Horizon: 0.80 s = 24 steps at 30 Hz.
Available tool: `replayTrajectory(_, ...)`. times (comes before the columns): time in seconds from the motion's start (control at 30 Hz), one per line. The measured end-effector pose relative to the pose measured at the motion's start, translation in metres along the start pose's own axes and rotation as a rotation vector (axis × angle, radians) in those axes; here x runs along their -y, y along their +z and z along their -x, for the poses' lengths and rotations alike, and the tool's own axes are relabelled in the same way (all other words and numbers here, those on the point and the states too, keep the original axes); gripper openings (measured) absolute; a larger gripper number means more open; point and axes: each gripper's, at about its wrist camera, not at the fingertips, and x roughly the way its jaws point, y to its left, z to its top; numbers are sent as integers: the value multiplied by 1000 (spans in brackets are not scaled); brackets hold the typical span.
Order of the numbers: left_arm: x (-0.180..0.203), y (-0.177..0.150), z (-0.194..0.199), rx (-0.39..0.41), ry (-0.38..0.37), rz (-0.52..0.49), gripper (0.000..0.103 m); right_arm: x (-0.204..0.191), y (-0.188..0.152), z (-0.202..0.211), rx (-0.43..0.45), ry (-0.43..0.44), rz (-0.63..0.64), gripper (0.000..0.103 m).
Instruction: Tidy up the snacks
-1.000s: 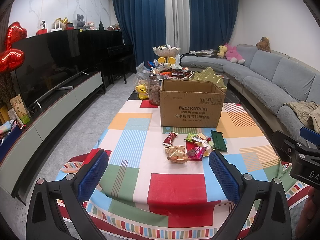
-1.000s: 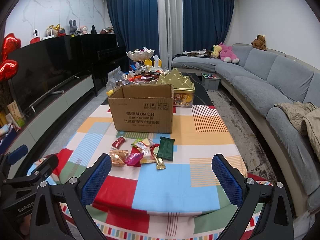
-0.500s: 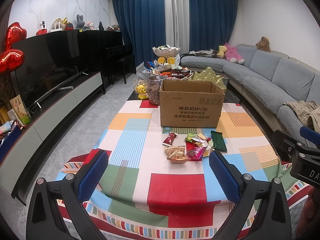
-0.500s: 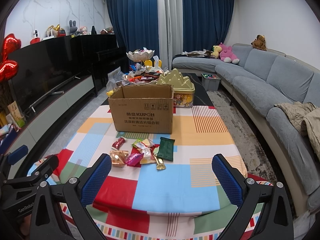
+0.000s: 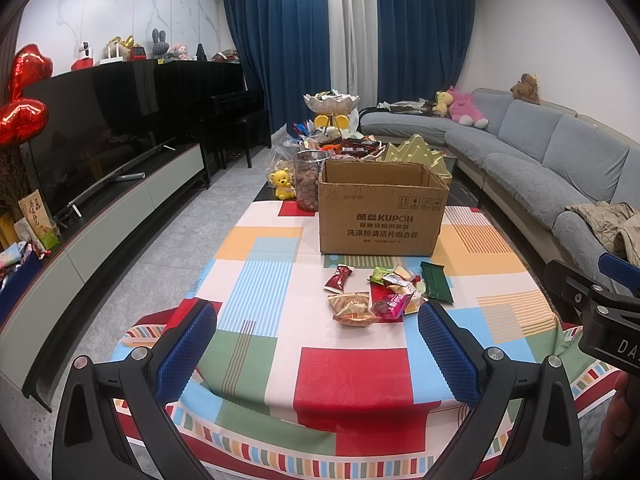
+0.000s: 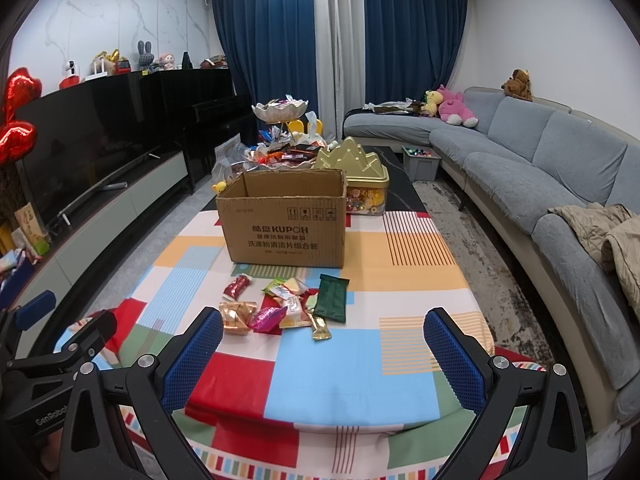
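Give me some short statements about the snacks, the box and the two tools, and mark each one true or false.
1. The cardboard box stands open at the top. True.
2. The left tool grips a snack. False: it is open and holds nothing.
3. The snack pile lies on the tablecloth in front of the box. True.
4. The green packet is inside the box. False: it lies on the cloth at the pile's right edge.
5. The right tool is open. True.
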Motion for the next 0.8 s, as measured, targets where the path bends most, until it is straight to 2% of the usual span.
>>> replayTrajectory(0.3, 0, 0, -1, -1, 2, -6, 103, -3, 9, 2, 9, 5, 4, 102)
replayTrajectory(0.47, 2, 3, -3, -8, 12, -10, 103, -4, 7, -11, 2, 1, 10, 102)
replayTrajectory(0.8, 3, 10, -34, -58, 19, -21, 103, -8, 7, -30, -19, -15, 39, 102)
